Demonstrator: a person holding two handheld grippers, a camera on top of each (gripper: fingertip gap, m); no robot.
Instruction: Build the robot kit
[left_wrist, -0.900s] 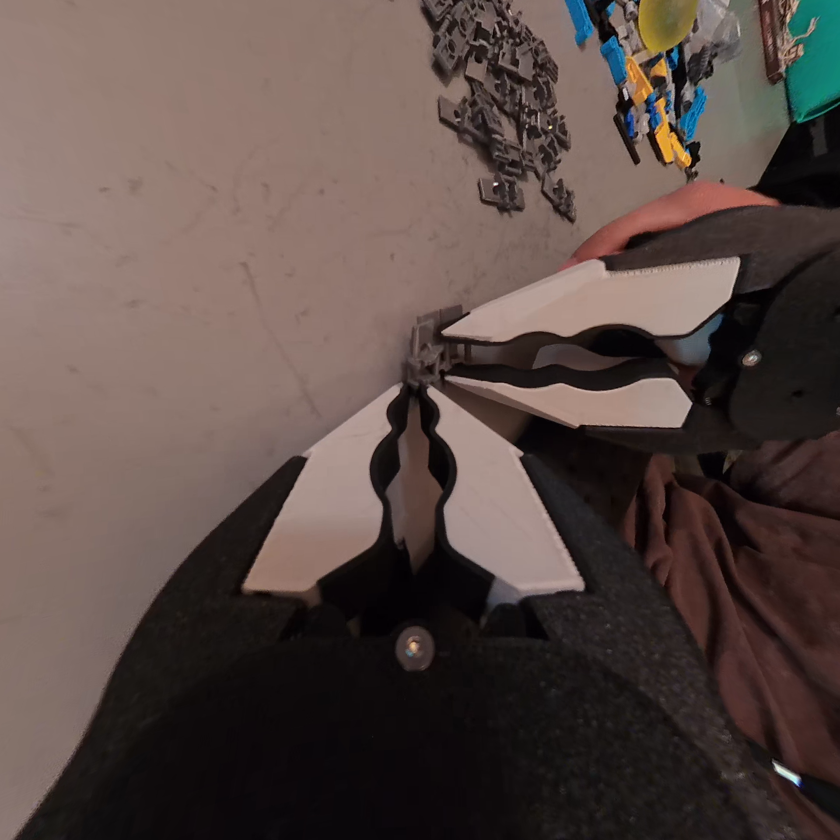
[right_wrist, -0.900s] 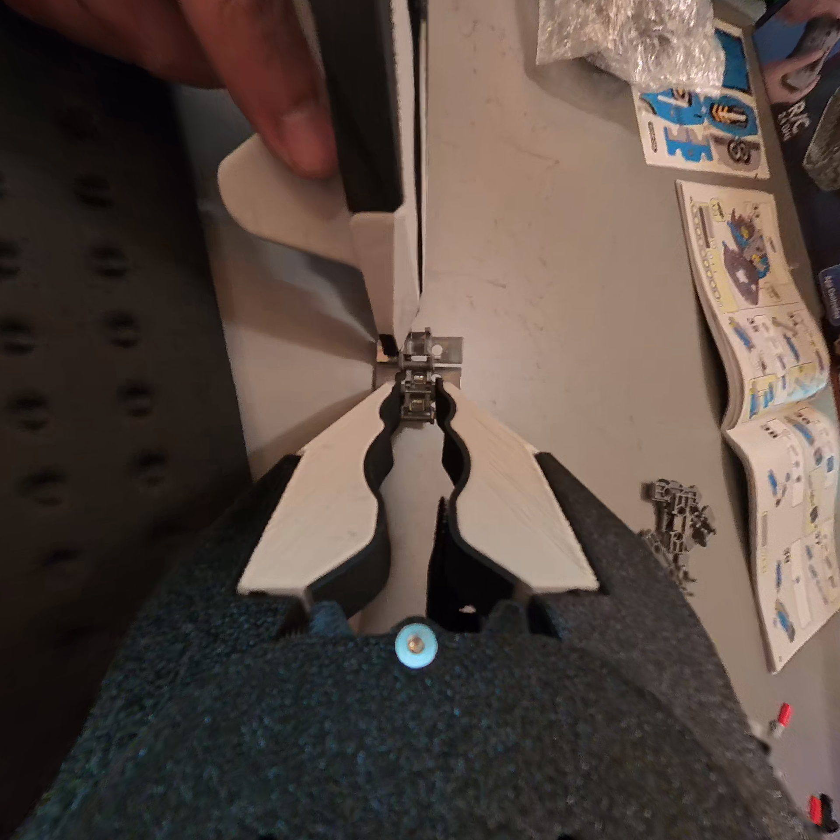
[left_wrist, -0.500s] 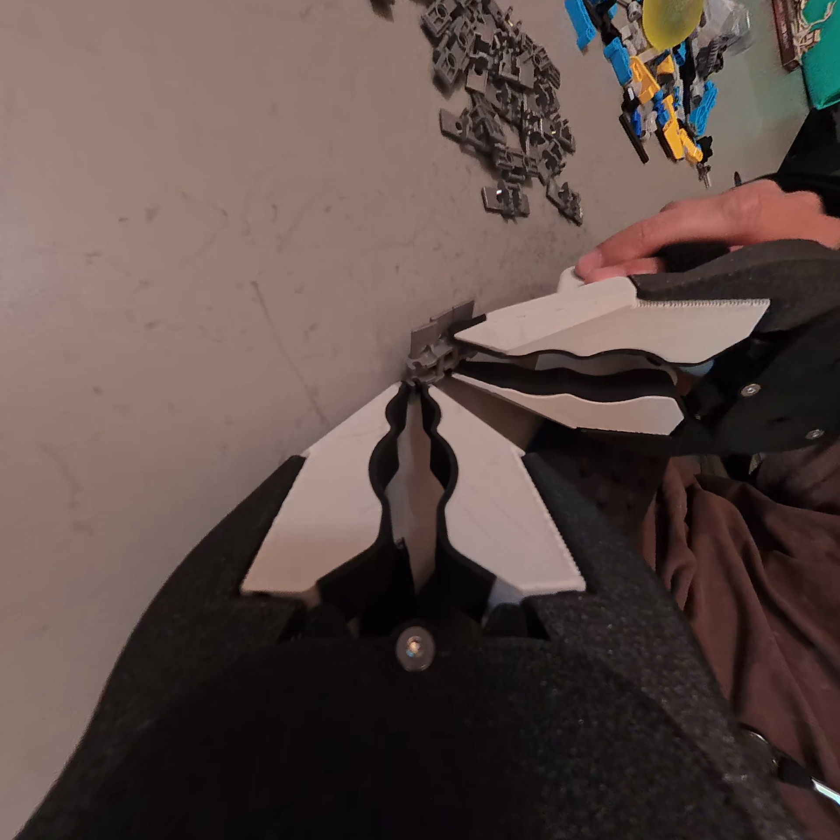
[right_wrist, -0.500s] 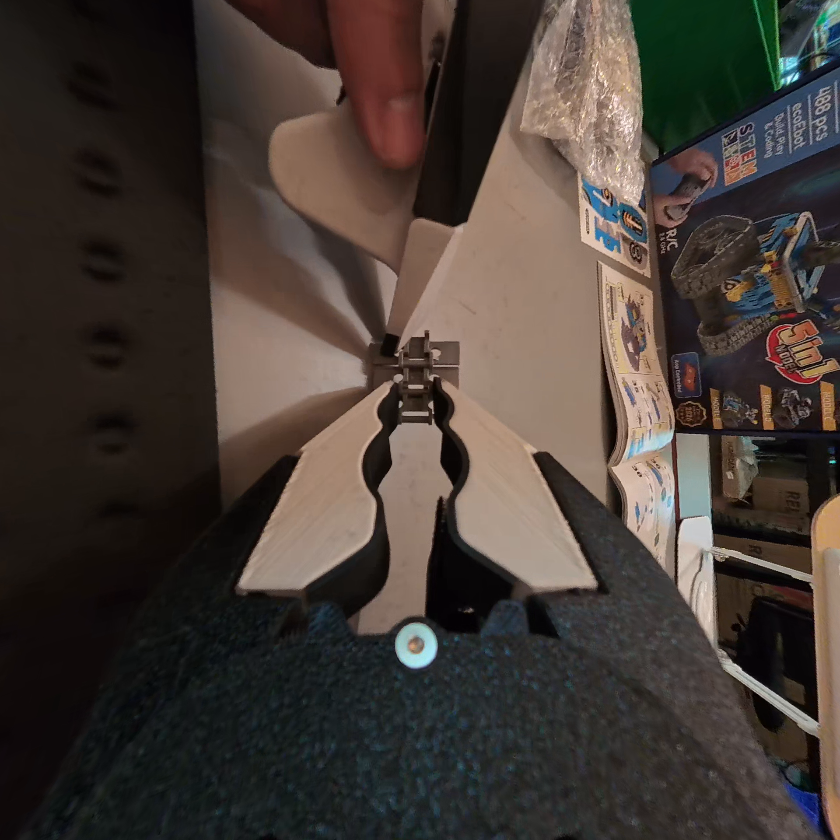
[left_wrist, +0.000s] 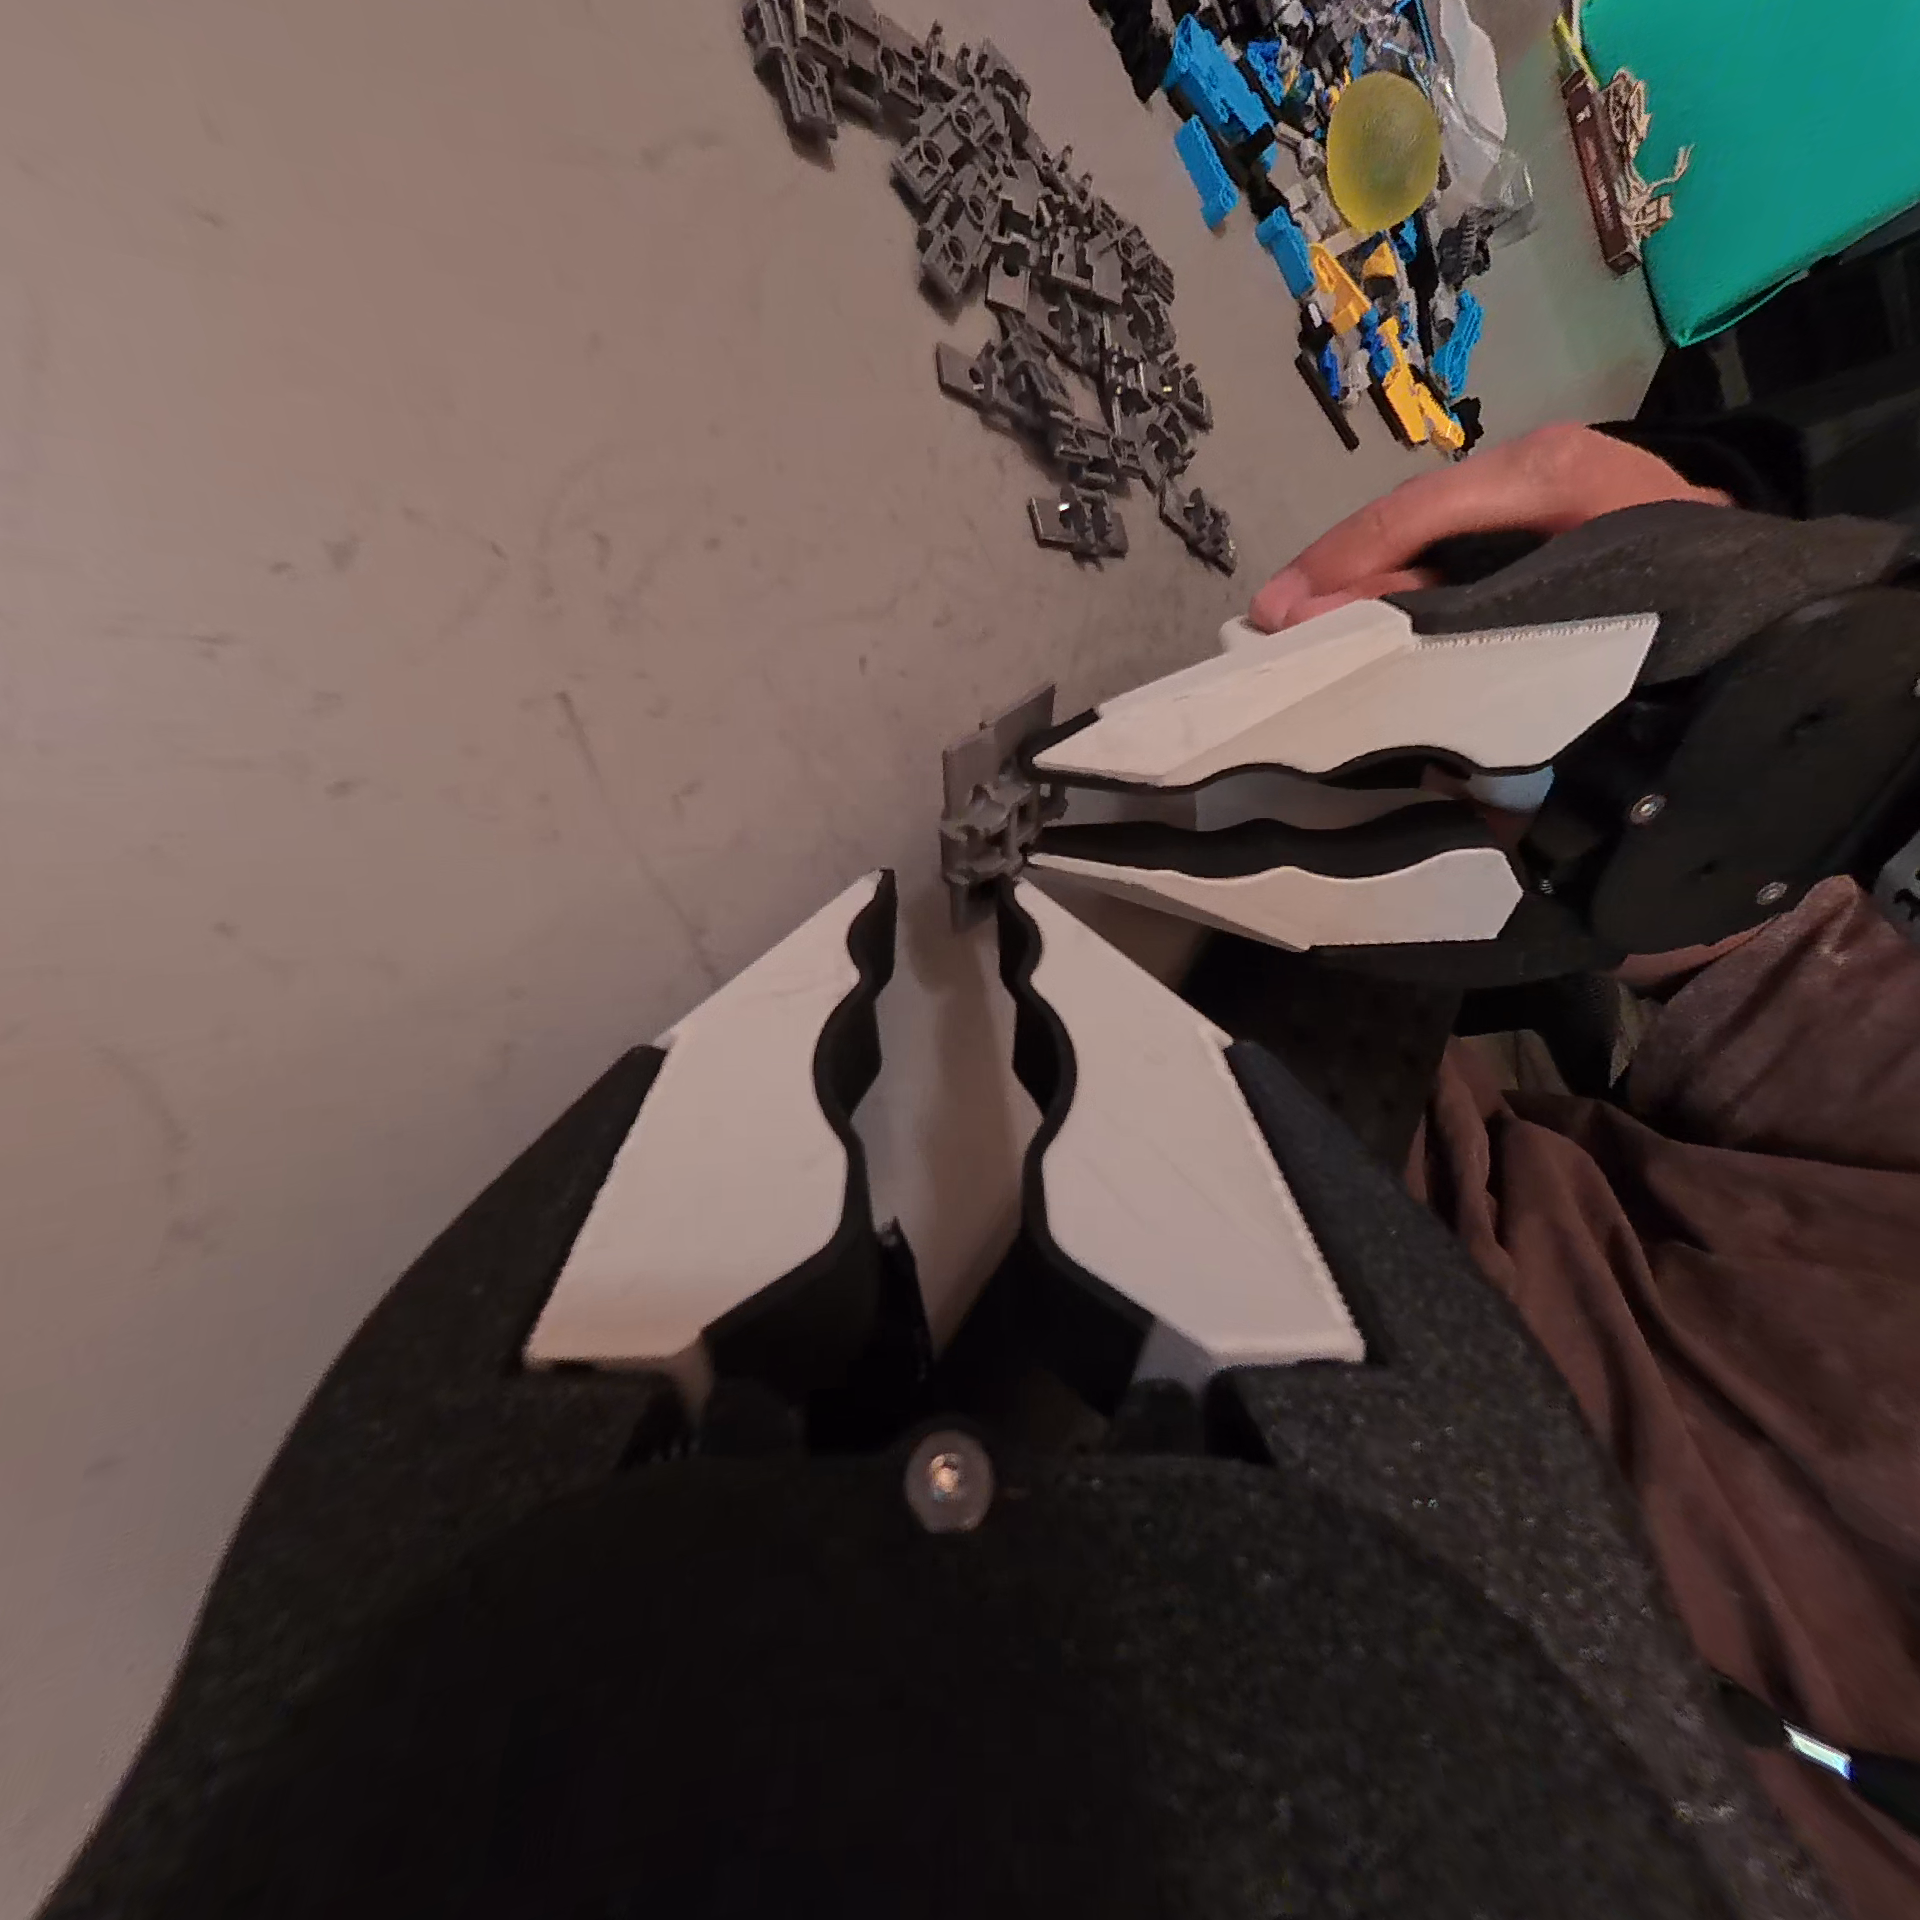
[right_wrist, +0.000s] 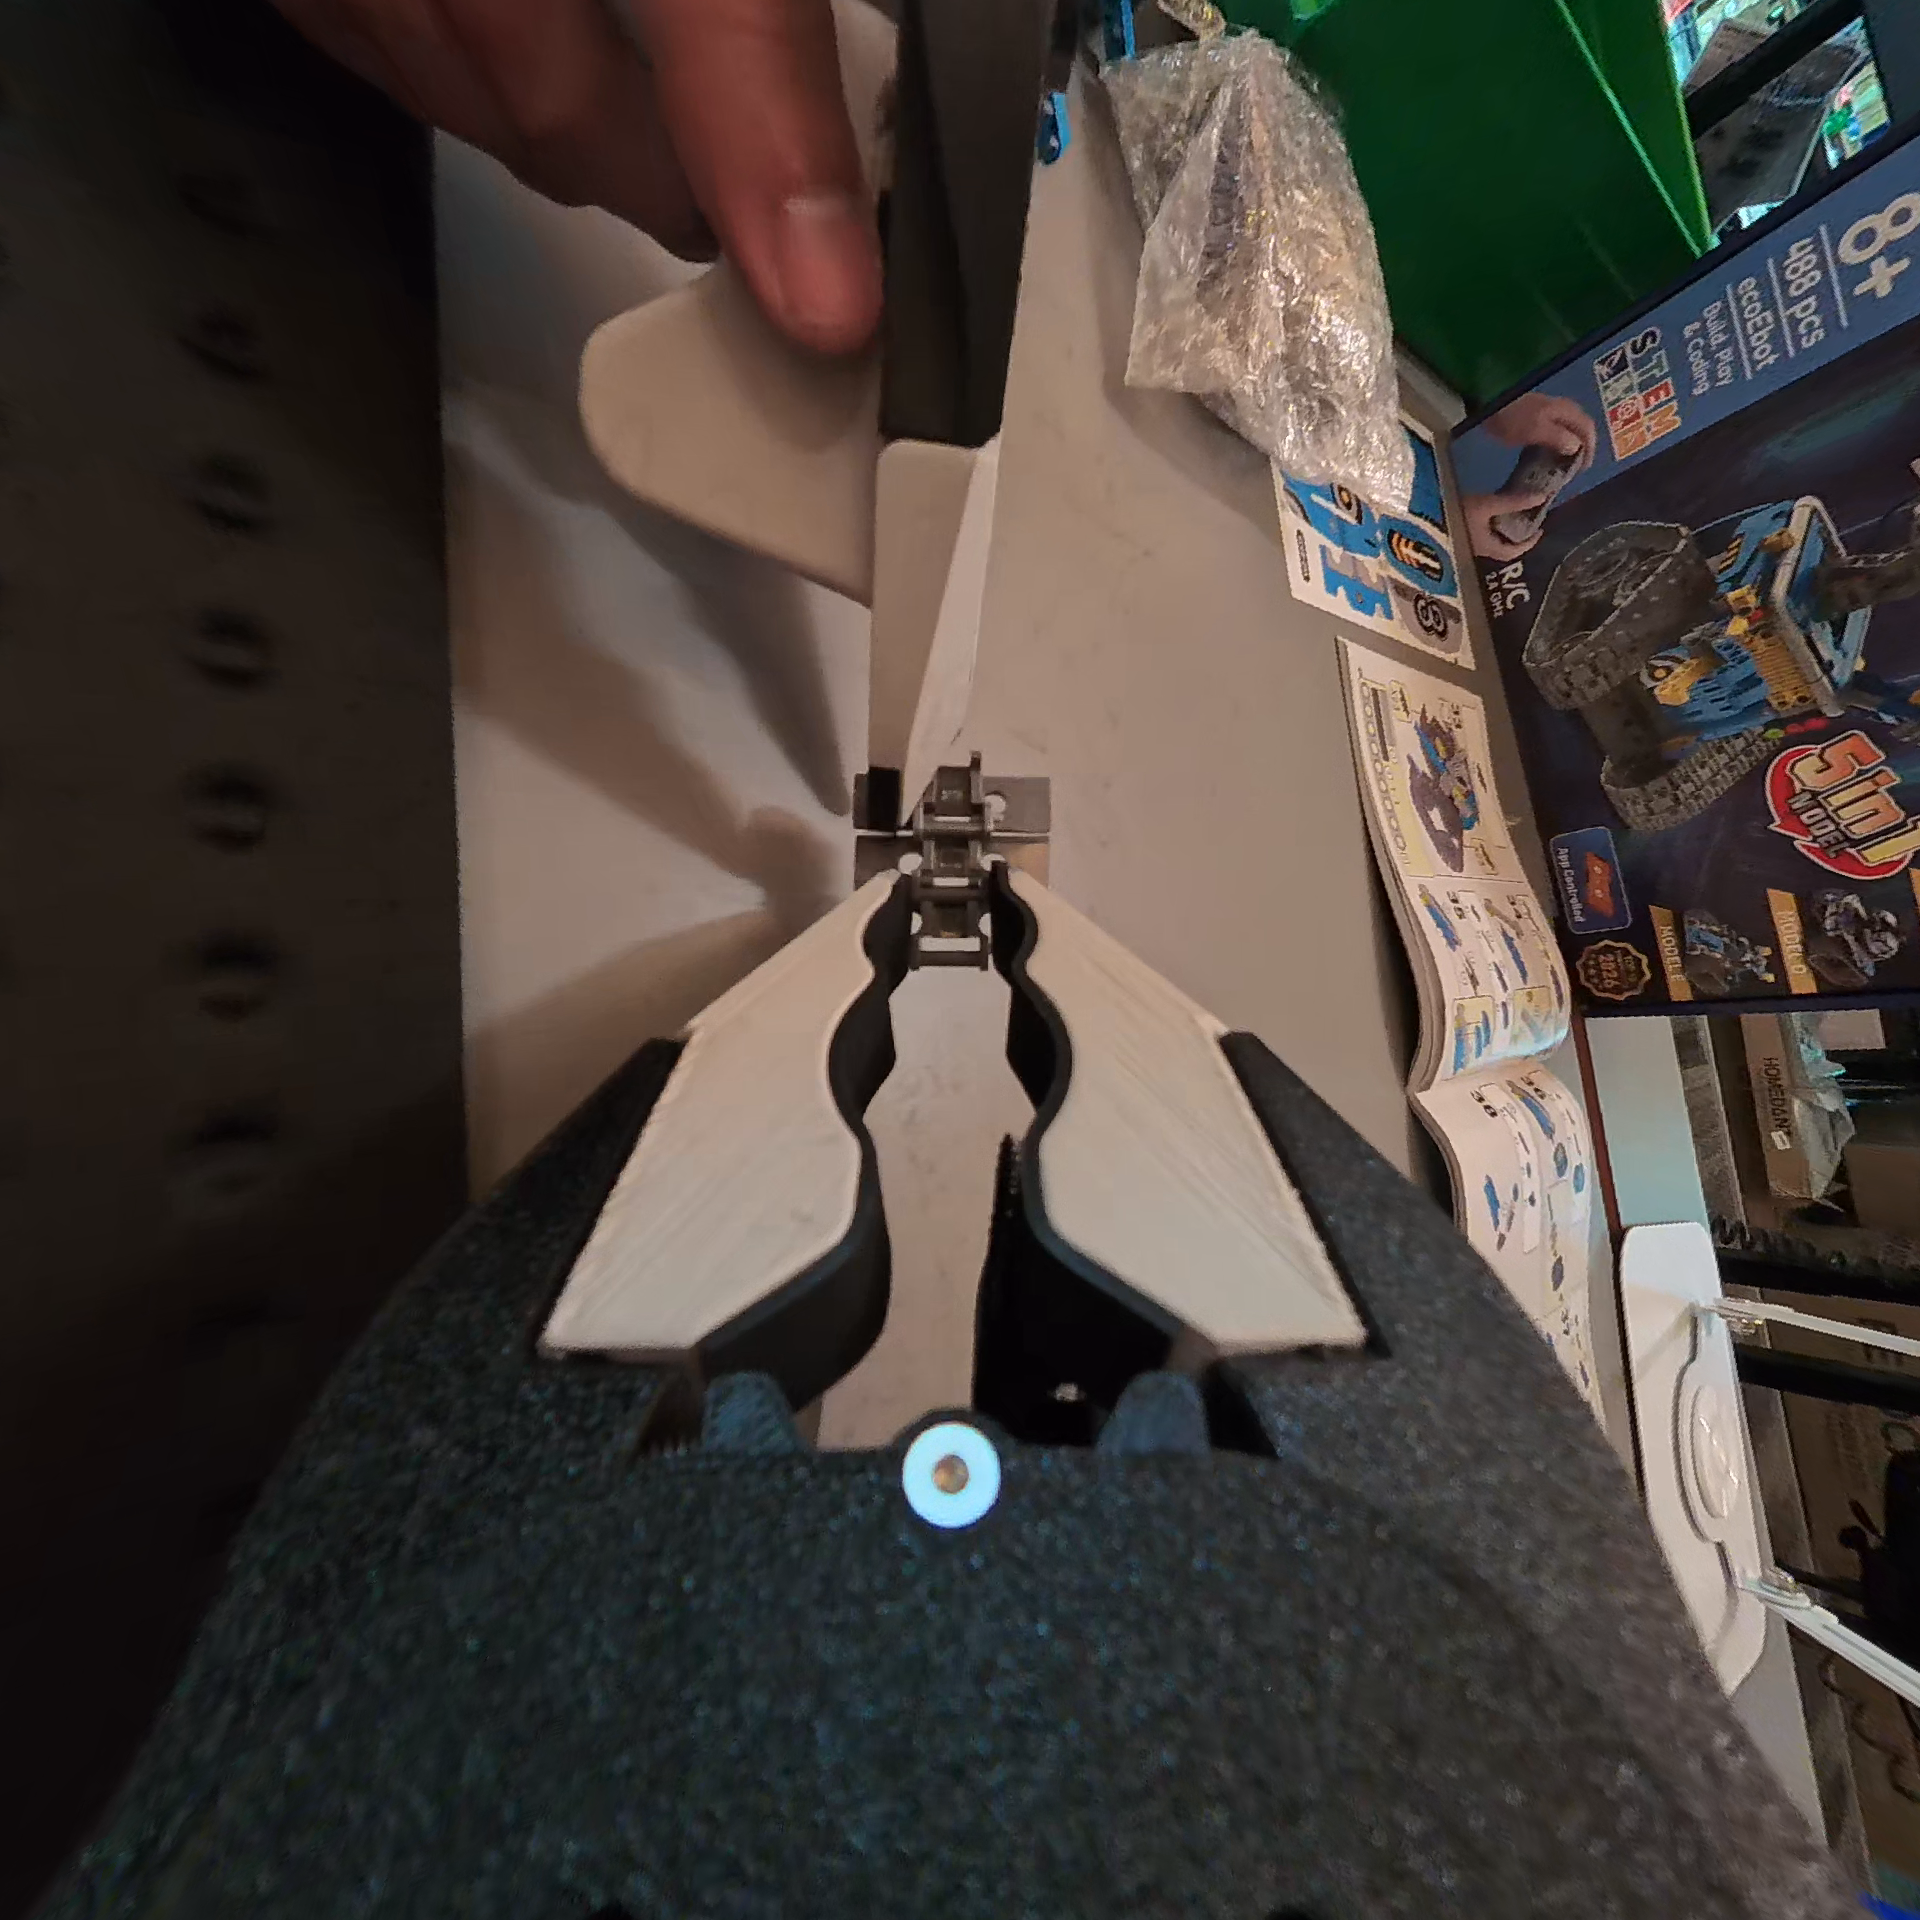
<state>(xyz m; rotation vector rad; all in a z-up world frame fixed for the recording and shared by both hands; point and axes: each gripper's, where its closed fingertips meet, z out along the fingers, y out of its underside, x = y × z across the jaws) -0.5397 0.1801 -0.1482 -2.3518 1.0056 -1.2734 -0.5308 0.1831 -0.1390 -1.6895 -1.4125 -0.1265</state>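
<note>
My right tool (right_wrist: 948, 914) grips the grey linked piece (right_wrist: 951, 842) tightly; my left tool (left_wrist: 940, 899) stands open just beside it, above the surface (left_wrist: 364, 520).

Printed toy box (right_wrist: 1714, 665), booklet (right_wrist: 1475, 914), sheet (right_wrist: 1371, 561)

A grey table (left_wrist: 416, 623) bears scattered grey pieces (left_wrist: 1049, 260) and coloured pieces (left_wrist: 1340, 239).

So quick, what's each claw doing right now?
Left gripper: open, holding nothing, right next to the grey track pieces.
Right gripper: shut on the grey track pieces.
</note>
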